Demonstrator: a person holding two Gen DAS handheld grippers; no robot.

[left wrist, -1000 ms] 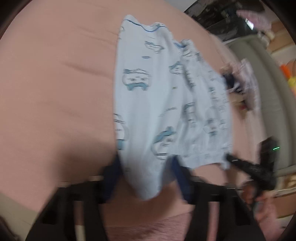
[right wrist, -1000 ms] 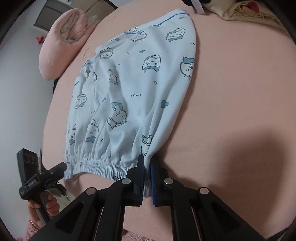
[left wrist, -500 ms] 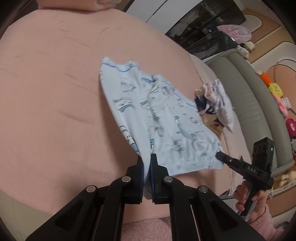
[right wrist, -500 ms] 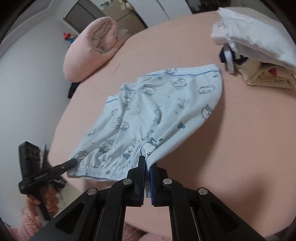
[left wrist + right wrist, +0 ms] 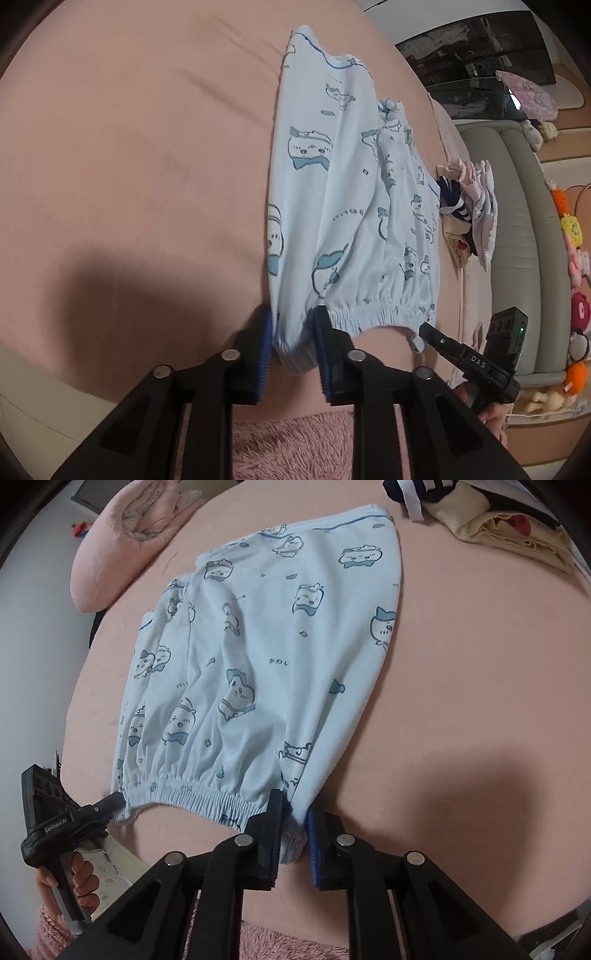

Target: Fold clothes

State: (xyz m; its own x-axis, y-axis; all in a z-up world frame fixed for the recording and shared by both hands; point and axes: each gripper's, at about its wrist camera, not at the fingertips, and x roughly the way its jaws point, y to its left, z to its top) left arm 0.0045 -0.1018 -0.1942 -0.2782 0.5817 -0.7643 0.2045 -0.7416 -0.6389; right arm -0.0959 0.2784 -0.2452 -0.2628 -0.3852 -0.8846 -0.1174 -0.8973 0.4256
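Observation:
Light blue shorts (image 5: 332, 206) with cartoon prints lie flat on the pink bed (image 5: 129, 166), elastic waistband nearest me. My left gripper (image 5: 293, 347) stands open around the waistband's left corner, fingers apart on each side of the cloth. My right gripper (image 5: 294, 830) is open around the waistband's right corner in the right wrist view, where the shorts (image 5: 258, 657) spread away from me. Each gripper also shows in the other's view: the right one (image 5: 476, 363) and the left one (image 5: 74, 819).
A pile of other clothes (image 5: 469, 214) lies at the bed's far right, also in the right wrist view (image 5: 491, 520). A rolled pink blanket (image 5: 122, 539) lies at the far left. A grey headboard (image 5: 524, 221) with plush toys stands to the right.
Both grippers lowered the shorts onto the bed and opened their jaws; half a second ago each was shut on a waistband corner with the cloth lifted.

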